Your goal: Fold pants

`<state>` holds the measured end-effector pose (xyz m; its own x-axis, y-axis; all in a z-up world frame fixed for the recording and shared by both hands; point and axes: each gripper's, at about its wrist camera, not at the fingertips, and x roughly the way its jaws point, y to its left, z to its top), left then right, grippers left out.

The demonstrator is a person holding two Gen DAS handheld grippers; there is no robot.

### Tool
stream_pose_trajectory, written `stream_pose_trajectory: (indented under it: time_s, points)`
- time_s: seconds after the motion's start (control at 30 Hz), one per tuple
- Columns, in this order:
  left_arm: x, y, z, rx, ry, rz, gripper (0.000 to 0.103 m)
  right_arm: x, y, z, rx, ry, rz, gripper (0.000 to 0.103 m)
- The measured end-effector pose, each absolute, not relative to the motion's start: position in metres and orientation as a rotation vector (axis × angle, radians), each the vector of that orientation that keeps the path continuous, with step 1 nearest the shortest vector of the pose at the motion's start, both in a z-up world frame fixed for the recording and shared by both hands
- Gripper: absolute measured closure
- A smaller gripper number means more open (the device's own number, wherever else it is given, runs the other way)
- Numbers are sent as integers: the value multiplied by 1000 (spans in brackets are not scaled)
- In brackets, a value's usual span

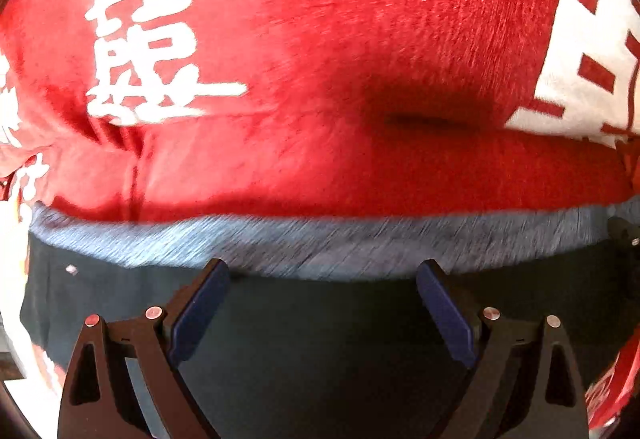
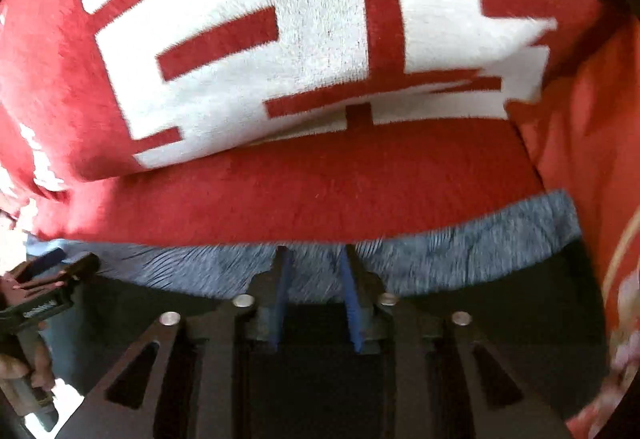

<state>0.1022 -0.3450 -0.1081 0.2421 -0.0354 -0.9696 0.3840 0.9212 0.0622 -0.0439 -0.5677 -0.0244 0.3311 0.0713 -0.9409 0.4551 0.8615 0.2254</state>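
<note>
**Operator:** What are my two grippers doing?

**Describer:** Your left gripper (image 1: 323, 267) is pointing steeply down, and its jaws are standing wide apart. The blue pads (image 1: 202, 313) are facing each other with nothing between them, so it is gripping nothing. Your right gripper (image 2: 315, 251) is also pointing steeply down. Its jaws are standing only a narrow gap apart, with the blue pads (image 2: 352, 303) almost parallel. Cloth is showing through that gap, but the pads are not pressing on it, so this gripper is holding nothing either.

**Operator:** Where are the pants lying?

**Describer:** The pants (image 1: 320, 339) are lying directly beneath both grippers as a dark, flat stretch of cloth. A blue-grey band (image 1: 160, 239) is running along their far edge, and motion is blurring it. The fingertips of both grippers are hovering at this band. I cannot tell whether they are touching it.

**Operator:** What is lying around them?

**Describer:** A red plush blanket (image 1: 340, 19) with large white characters is spreading out beyond the band, and its near edge is meeting the blue-grey cloth. In the right wrist view, a big white block pattern is covering much of the blanket's upper part. At the left edge of the same view, your left hand (image 2: 38, 363) is gripping the handle of the left gripper, just beside the pants.
</note>
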Motion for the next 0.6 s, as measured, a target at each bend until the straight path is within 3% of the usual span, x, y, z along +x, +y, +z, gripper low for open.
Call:
stream_pose_trajectory:
  time_s: [0.33, 0.6]
  points:
    - [80, -224, -102, 293, 1383, -248, 7, -107, -448, 1, 892, 1180, 63, 58]
    - [119, -107, -93, 396, 1286, -168, 7, -109, -290, -50, 1106, 1255, 248, 58]
